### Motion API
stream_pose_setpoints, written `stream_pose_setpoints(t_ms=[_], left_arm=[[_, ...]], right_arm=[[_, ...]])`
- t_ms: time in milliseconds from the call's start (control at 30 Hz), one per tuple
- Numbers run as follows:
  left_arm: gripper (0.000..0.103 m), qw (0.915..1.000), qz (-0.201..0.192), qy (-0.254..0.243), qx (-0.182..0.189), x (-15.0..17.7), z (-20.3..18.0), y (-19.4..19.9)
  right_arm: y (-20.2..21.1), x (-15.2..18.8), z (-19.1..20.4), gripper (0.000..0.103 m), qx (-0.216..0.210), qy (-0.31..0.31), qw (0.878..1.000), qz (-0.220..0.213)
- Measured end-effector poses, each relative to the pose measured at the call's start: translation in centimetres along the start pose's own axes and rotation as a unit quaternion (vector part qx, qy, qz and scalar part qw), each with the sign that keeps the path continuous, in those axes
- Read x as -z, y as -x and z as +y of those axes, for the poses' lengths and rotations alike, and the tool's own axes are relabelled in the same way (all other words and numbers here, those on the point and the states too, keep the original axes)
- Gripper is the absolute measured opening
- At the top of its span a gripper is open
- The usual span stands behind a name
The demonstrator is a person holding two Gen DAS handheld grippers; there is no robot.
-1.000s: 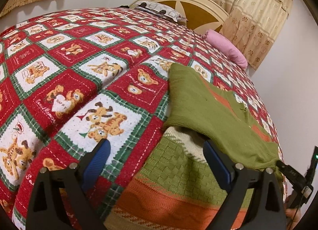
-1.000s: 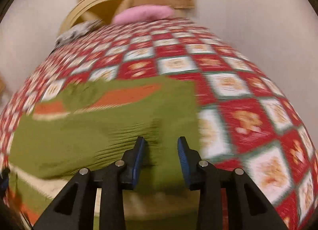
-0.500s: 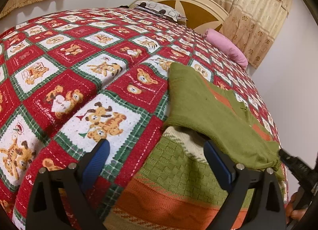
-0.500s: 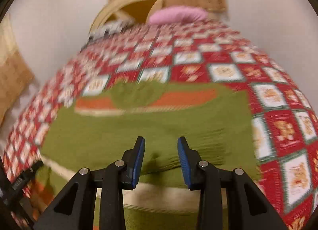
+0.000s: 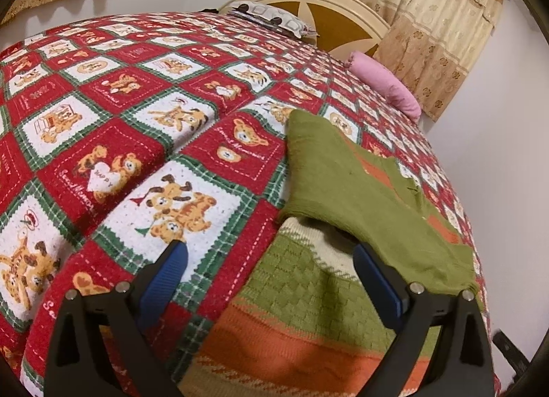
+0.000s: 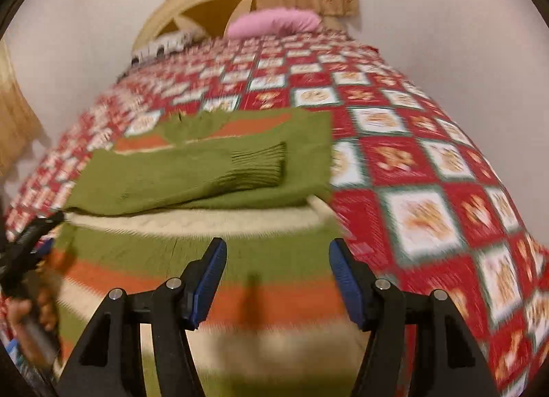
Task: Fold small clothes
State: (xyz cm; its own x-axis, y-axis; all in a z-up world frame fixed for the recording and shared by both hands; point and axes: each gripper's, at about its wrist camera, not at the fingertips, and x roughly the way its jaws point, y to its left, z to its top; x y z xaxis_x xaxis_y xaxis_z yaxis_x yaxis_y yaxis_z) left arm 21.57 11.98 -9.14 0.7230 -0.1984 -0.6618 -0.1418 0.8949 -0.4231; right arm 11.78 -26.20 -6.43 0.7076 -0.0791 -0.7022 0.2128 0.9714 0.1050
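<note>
The sweater [image 5: 360,198] [image 6: 219,170] lay on the bed [image 5: 137,95] [image 6: 429,157], green with orange and cream stripes, both sleeves folded across its chest. We held our left gripper [image 5: 269,265] low over its near corner, fingers wide apart, holding nothing. Our right gripper [image 6: 278,272] hovered over the striped hem, fingers also apart. Only the right view showed the ribbed cuff [image 6: 260,167]; the left view alone was sharp.

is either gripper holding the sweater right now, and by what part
Nothing is held. The left gripper and right gripper are both open above the sweater, with no fabric between their fingers.
</note>
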Motion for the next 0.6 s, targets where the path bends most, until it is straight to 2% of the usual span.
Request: stream_pose_setpoints(t_ms=[100, 267, 433, 600], left_arm=[[0.099, 0.9996, 0.01, -0.02, 0.017, 0.6, 0.1, 1.0], [0.099, 0.9915, 0.044, -0.12, 0.027, 3.5, 0.4, 4.6], [0.099, 0.9814, 0.053, -0.18, 0.039, 6.6, 1.8, 9.3], [0.099, 0.978, 0.051, -0.199, 0.034, 9.0, 2.8, 12.3]], right_arm=[[3.5, 2.2, -2.3, 0.063, -0.006, -0.013, 1.0, -0.015], [7.7, 6.5, -5.3, 0.063, 0.0, -0.021, 1.0, -0.012], [9.5, 10.3, -6.2, 0.063, -0.014, -0.021, 1.0, 0.005], [9.8, 13.2, -5.7, 0.063, -0.038, -0.025, 0.999, 0.021]])
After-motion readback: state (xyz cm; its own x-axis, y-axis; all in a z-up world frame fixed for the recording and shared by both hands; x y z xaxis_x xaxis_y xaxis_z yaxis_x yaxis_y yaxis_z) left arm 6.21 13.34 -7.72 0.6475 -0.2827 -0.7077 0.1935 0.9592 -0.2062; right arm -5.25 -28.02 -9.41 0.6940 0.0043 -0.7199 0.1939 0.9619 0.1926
